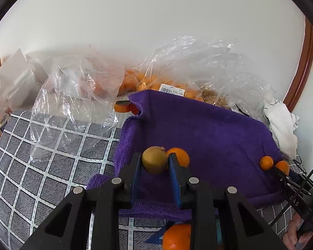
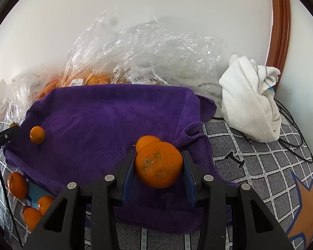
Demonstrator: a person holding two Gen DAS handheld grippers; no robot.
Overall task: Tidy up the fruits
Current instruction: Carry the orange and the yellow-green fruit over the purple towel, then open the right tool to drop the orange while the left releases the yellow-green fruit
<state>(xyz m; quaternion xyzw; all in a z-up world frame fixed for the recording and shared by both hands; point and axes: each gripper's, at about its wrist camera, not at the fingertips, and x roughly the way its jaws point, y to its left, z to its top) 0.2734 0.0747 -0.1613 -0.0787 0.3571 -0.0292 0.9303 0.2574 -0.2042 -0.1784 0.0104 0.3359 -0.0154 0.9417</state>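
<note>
My left gripper (image 1: 155, 162) is shut on a yellow-green citrus fruit (image 1: 154, 159) just above the purple towel (image 1: 208, 133). A small orange (image 1: 180, 156) lies on the towel right behind it. My right gripper (image 2: 158, 164) is shut on a large orange (image 2: 158, 164) above the towel's (image 2: 106, 120) right part, with a smaller orange (image 2: 146, 142) behind it. A small orange (image 2: 37, 134) lies at the towel's left side. The right gripper also shows in the left wrist view (image 1: 281, 171) beside two small oranges (image 1: 266, 163).
Clear plastic bags of oranges (image 1: 154, 83) lie behind the towel against the wall. A crumpled white towel (image 2: 250, 102) and black cables (image 2: 296, 137) lie to the right. Several loose oranges (image 2: 17, 184) lie on the checked cloth (image 1: 41, 156) in front of the towel.
</note>
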